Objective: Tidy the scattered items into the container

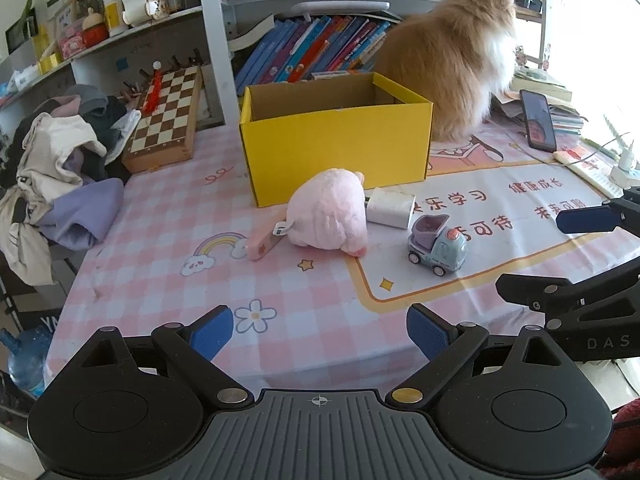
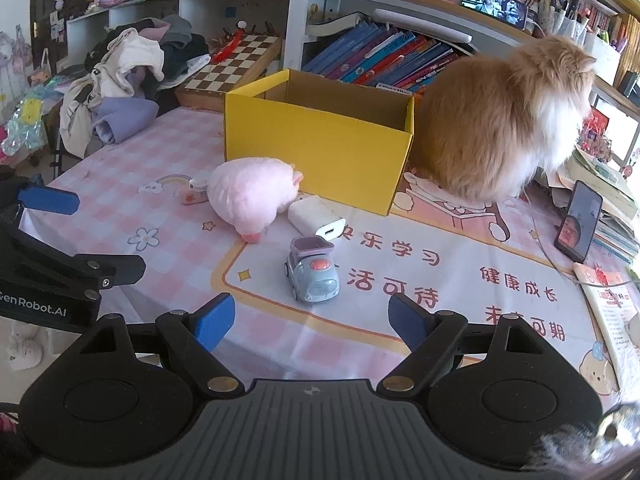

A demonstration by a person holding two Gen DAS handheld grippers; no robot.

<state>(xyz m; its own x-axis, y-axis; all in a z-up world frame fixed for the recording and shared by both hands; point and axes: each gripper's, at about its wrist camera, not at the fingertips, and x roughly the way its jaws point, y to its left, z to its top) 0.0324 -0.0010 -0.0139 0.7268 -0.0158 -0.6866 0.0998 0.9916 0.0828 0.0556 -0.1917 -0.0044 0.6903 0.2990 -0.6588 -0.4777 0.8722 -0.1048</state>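
Both grippers hang low over the near edge of the checked tablecloth [image 1: 160, 240], angled down toward it: the left gripper [image 1: 320, 336] and the right gripper [image 2: 312, 320] each have their blue pads spread wide with nothing between them. One yellow box [image 1: 340, 148] stands open-topped mid-table — the landmark for everything else. Four loose items lie in front of it: one pink plush toy [image 1: 328, 212] just before its near wall, lying on its side; one white charger [image 1: 390, 208] touching the plush, close to the box's front, its long axis running roughly along that wall; one small pink case [image 1: 264, 242] before the box's left corner, slanted; and one toy truck [image 2: 312, 276], farthest out from the box, nose toward the right wrist camera, bucket toward the box. One fluffy orange cat [image 2: 508, 116] sits right of the box, facing away. One chessboard [image 1: 168, 116] lies left of it.
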